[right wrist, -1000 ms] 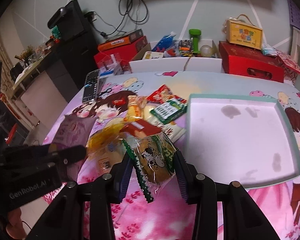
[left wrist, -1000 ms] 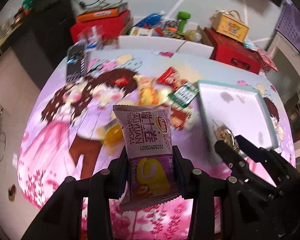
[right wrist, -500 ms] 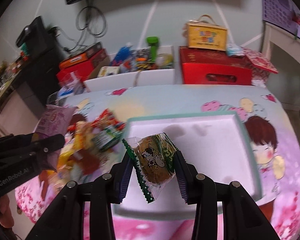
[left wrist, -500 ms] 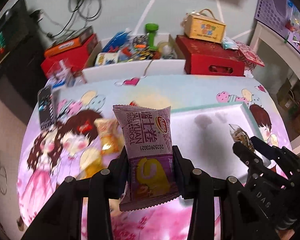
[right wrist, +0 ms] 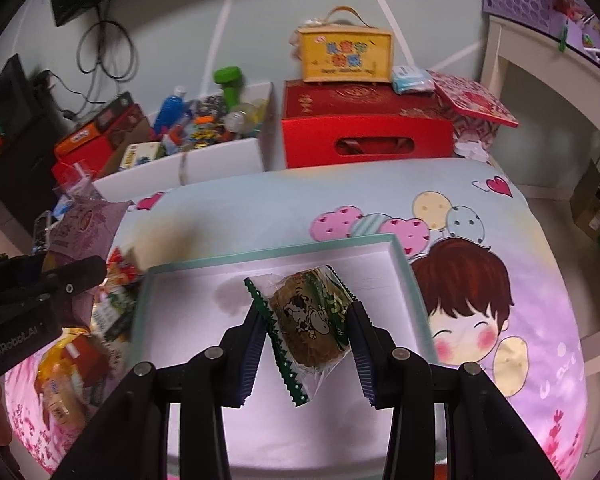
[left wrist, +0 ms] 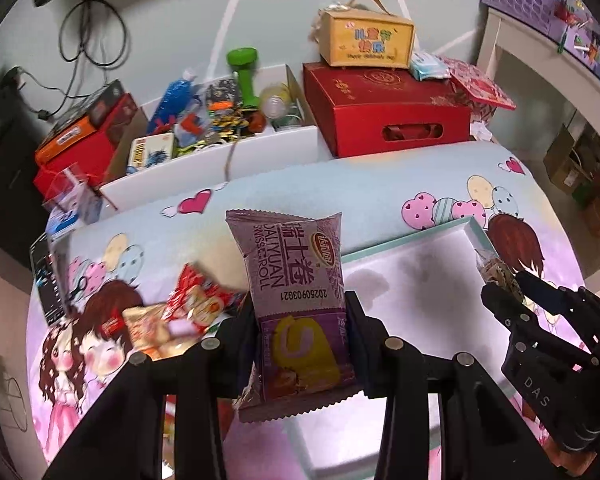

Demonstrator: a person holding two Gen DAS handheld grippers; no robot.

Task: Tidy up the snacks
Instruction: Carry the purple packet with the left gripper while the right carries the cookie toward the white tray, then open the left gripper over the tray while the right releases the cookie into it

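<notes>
- The left gripper (left wrist: 300, 334) is clamped on a purple Swiss-roll packet (left wrist: 296, 296), held upright above the near-left edge of the tray (left wrist: 404, 238).
- The right gripper (right wrist: 306, 334) pinches a clear, green-edged cake packet (right wrist: 306, 322) with a cartoon cow, over the white, teal-rimmed tray.
- Other snacks (left wrist: 180, 316) lie heaped left of the tray.
</notes>
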